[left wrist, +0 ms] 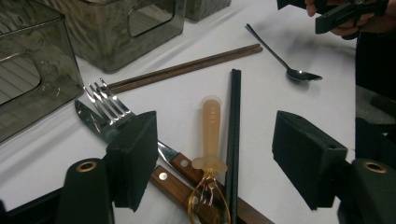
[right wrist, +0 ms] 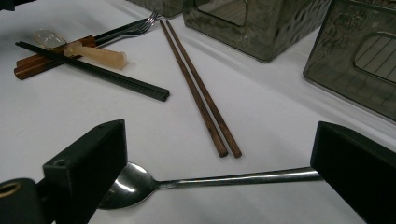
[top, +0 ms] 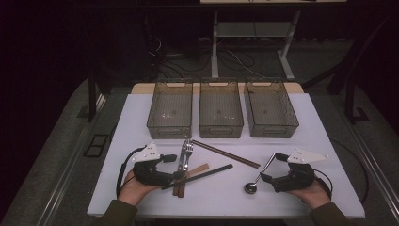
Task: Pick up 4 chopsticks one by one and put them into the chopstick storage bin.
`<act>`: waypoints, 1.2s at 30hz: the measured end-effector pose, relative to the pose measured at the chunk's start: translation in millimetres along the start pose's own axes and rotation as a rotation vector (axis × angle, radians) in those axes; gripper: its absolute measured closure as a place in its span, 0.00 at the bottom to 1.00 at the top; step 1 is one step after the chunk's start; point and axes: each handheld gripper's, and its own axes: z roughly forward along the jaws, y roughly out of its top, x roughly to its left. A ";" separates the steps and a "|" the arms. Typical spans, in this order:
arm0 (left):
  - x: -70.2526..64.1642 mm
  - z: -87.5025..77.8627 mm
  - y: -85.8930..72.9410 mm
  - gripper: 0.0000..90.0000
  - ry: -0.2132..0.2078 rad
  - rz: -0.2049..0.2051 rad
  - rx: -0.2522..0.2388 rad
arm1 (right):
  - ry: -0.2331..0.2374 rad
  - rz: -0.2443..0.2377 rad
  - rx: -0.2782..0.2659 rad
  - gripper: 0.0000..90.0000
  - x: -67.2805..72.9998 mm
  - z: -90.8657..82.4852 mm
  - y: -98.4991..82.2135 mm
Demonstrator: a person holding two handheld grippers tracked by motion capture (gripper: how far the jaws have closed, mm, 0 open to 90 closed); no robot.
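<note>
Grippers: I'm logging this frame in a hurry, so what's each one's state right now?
Left gripper: open, pads apart over the cutlery pile, gripping nothing.
Right gripper: open, spoon between its jaws, not gripped.

Both hands rest low at the near edge, left tool [top: 172,166] and right tool [top: 273,167] with jaws apart.

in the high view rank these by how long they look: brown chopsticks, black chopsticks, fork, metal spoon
1. black chopsticks and brown chopsticks: look about equal, too close to rank
2. fork and metal spoon: both clearly shorter, too alike to rank, and the fork's handle is partly hidden in the pile
</note>
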 end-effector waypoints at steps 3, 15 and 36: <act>-1.0 0.8 1.7 0.39 -0.001 0.001 -0.005 | 0.002 0.000 0.000 0.04 -0.3 0.5 -0.1; -6.1 8.8 7.4 0.56 -0.008 0.007 0.016 | 0.008 0.004 -0.003 0.04 -0.2 -0.2 0.2; -20.0 40.6 22.8 0.77 -0.045 0.026 0.089 | 0.006 0.013 -0.006 0.04 -0.2 -0.4 0.1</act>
